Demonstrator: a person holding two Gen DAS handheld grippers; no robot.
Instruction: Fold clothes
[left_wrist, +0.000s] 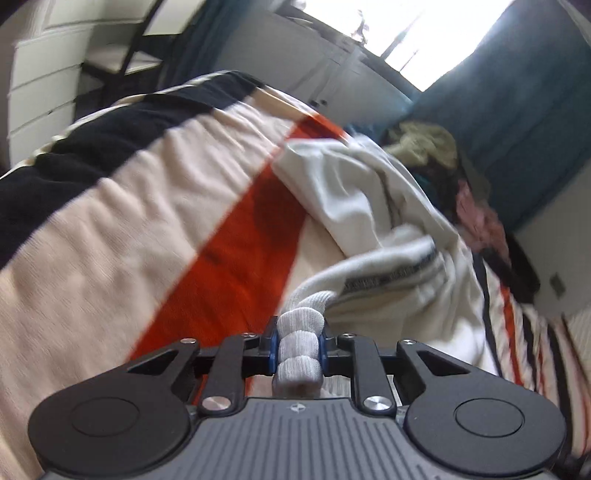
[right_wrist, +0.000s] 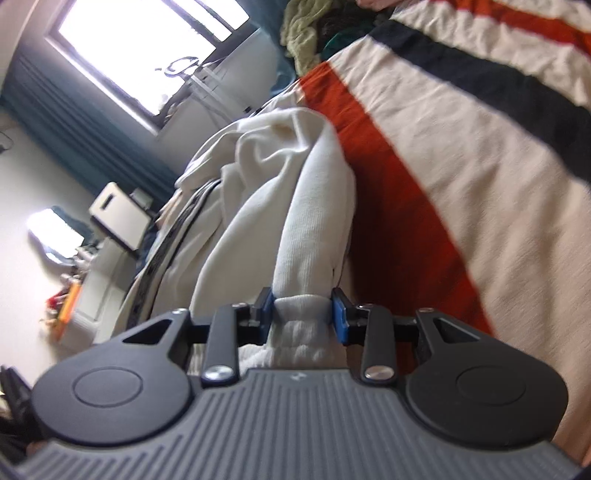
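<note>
Left wrist view: the left gripper (left_wrist: 298, 345) is closed tight on a bunched, ribbed edge of the white garment (left_wrist: 365, 206), which is squeezed between the two blue pads (left_wrist: 272, 349). From the grip the cloth goes forward and to the right, with dark stripes on one fold, and lies in a loose heap on the striped blanket (left_wrist: 147, 221). The blanket has cream, orange and black bands. Behind the garment there is a pile of other clothes (left_wrist: 436, 147), olive and pink, near a teal curtain (left_wrist: 517, 110).

Right wrist view: the right gripper (right_wrist: 303, 319) also clamps a thick ribbed part of the white garment (right_wrist: 295, 177) between its blue pads (right_wrist: 339, 319). The cloth stretches away from the fingers, crumpled, and rests on the striped blanket (right_wrist: 461, 166), beside the orange band. Farther, the pile of other clothes (right_wrist: 306, 33) lies at the blanket's far edge, and a bright window (right_wrist: 147, 48) is at the upper left.
</note>
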